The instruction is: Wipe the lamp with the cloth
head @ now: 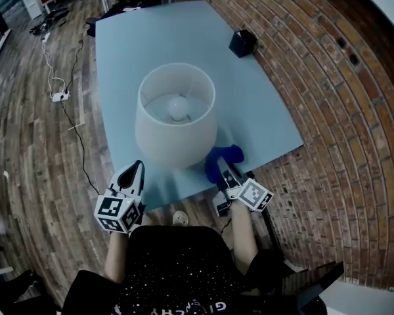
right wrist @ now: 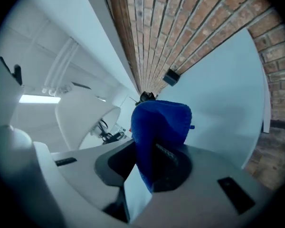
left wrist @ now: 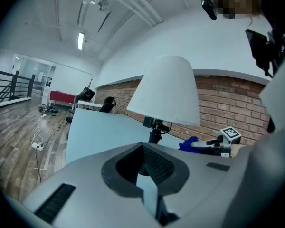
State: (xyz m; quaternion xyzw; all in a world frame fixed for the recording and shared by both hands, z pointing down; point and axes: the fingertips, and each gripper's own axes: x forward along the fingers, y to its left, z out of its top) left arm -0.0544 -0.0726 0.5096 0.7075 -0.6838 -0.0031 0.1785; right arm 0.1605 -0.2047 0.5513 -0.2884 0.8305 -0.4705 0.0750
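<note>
Person: black speckled top (head: 177, 268) fills the bottom of the head view. Pale letters run along its lower edge, cut off and not legible in full.
Left gripper (head: 134, 171): near-left of the lamp and clear of the shade. Its jaws are drawn together with nothing between them (left wrist: 143, 148).
Right gripper (head: 223, 174): near-right of the lamp, jaws clamped on the cloth (right wrist: 154, 148).
Marker cubes (head: 118, 213): one on each gripper, with black-and-white square patterns and no readable text.
Cloth (head: 224, 156): deep blue with a nubby weave. It is bunched upright out of the right jaws (right wrist: 161, 122), just beside the shade's lower rim. Whether it touches the shade cannot be told.
Lamp (head: 176, 133): standing upright on the table.
Shade (left wrist: 166, 91): plain white, tapered and open at the top, with no label or print visible.
Bulb (head: 178, 109): round and white, seen down through the shade.
Stem (left wrist: 155, 135): dark, below the shade.
Table (head: 157, 38): pale blue, under the lamp.
Box (head: 242, 42): small and dark, on the table beyond the lamp to its right.
Brick wall (head: 341, 110): right of the lamp.
Wooden floor (head: 26, 143): left of the lamp.
Power strip (head: 60, 96): white, with its cable, on the floor.
</note>
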